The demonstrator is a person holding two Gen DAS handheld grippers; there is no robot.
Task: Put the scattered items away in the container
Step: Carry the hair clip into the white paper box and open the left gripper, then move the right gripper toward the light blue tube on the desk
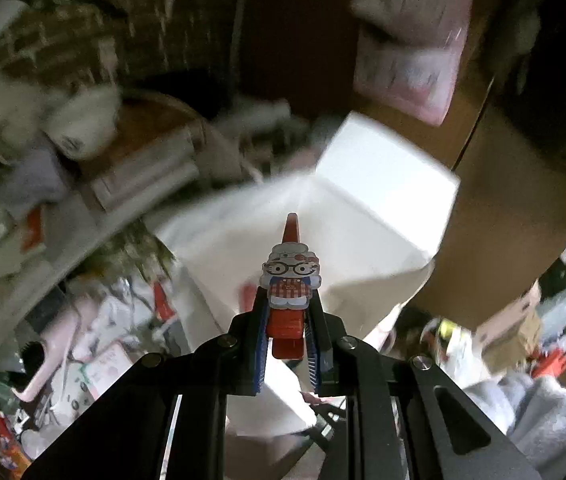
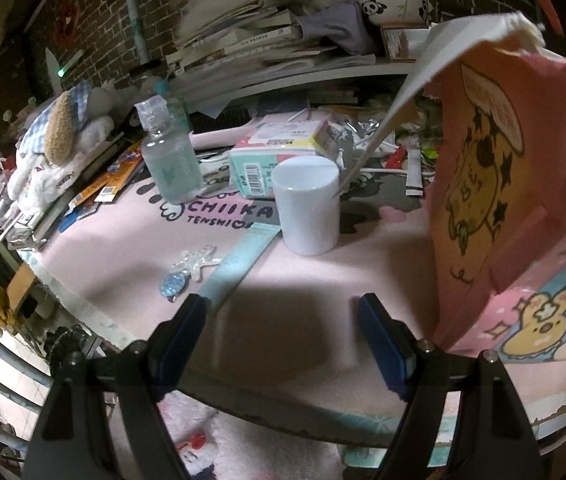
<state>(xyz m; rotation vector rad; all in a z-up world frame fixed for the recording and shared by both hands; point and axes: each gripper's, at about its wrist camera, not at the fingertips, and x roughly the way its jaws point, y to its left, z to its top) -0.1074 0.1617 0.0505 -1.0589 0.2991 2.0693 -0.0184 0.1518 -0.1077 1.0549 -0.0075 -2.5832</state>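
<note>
My left gripper (image 1: 287,320) is shut on a red clip with a cartoon-cat figure (image 1: 289,280), held in the air above the open white inside of a box (image 1: 347,216). The left wrist view is blurred. My right gripper (image 2: 283,320) is open and empty, low over the pink desk mat (image 2: 323,272). Ahead of it lie a light blue tube (image 2: 235,268), a clear star-shaped trinket with a blue charm (image 2: 193,268) and a white cup (image 2: 309,208). The pink cartoon box (image 2: 495,184) stands at the right with its flap up.
A clear spray bottle (image 2: 169,160) and a tissue pack (image 2: 279,148) stand behind the cup. Plush toys (image 2: 59,140) and snack packets (image 2: 111,184) lie at the left. A shelf with stacked books (image 2: 251,36) and a panda bowl (image 2: 393,2) runs along the back.
</note>
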